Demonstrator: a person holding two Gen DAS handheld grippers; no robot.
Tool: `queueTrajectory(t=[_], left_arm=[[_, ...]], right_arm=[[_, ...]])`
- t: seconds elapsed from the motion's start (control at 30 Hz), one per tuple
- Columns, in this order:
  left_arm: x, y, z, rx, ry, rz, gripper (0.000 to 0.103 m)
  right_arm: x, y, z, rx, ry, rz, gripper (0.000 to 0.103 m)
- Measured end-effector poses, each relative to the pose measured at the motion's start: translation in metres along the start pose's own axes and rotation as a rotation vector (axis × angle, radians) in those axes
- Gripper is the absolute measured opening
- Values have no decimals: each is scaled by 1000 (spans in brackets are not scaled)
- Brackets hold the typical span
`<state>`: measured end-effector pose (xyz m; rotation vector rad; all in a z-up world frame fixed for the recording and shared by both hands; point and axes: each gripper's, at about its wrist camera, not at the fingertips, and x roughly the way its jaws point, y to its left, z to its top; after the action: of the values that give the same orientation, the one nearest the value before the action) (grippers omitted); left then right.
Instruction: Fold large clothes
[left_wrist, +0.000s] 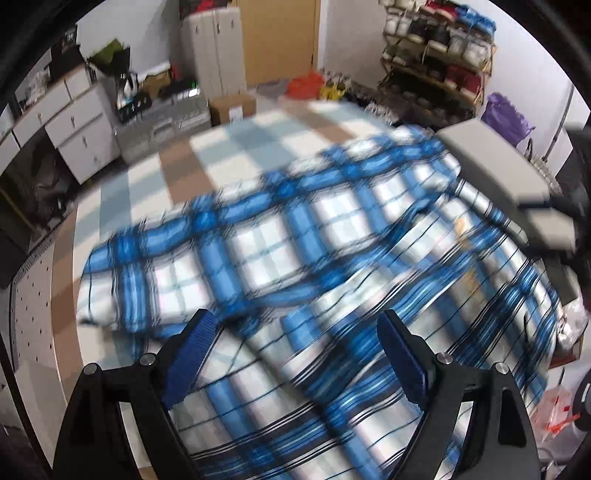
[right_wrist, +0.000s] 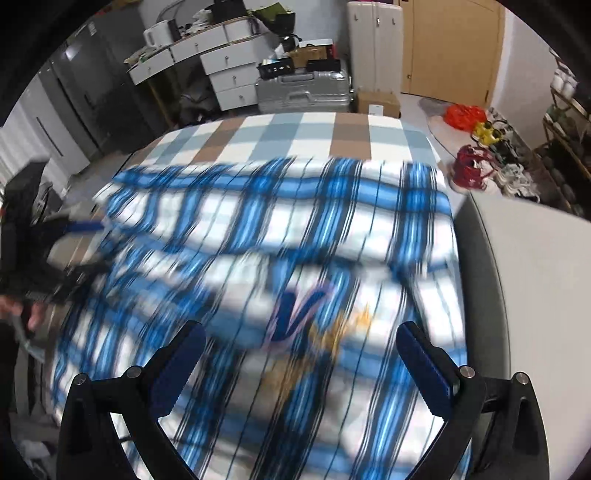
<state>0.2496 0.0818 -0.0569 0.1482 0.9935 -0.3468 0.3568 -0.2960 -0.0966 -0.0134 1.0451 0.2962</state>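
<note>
A large blue-and-white plaid shirt (left_wrist: 295, 236) lies in folds on a table with a checked cloth (left_wrist: 229, 147), blurred by motion. My left gripper (left_wrist: 295, 328) hangs open above the shirt's near part, with nothing pinched between its blue pads. In the right wrist view the same shirt (right_wrist: 280, 229) shows a "V" emblem and an orange print. My right gripper (right_wrist: 301, 334) is open over it, also holding nothing. The right gripper's grey body (left_wrist: 509, 177) shows at the right edge of the left view. The left gripper (right_wrist: 62, 240) appears blurred at the shirt's left side.
Beyond the checked tablecloth (right_wrist: 280, 136) stand a silver suitcase (right_wrist: 303, 94), a cardboard box (right_wrist: 378, 103) and white drawers (right_wrist: 229, 74). A shoe rack (left_wrist: 439, 55) and shoes (right_wrist: 476, 170) sit on the right. A pale grey surface (right_wrist: 535, 277) adjoins the table's right side.
</note>
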Motion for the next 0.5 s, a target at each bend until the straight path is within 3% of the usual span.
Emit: queueTrajectory(t=[0.1, 0.2, 0.27, 0.37, 0.5], left_arm=[[10, -10, 21, -73, -14, -100, 87], [46, -16, 24, -154, 60, -191, 86], [75, -26, 12, -174, 150, -230, 86], [93, -37, -4, -146, 208, -213, 86], [83, -56, -21, -63, 202, -149, 85]], right_arm=[[-23, 8, -26, 56, 13, 66, 103], [-65, 13, -59, 120, -18, 200, 103], [-117, 20, -93, 119, -135, 293, 103], [-197, 30, -143, 55, -345, 365, 103], [-284, 45, -192, -36, -515, 478, 103]])
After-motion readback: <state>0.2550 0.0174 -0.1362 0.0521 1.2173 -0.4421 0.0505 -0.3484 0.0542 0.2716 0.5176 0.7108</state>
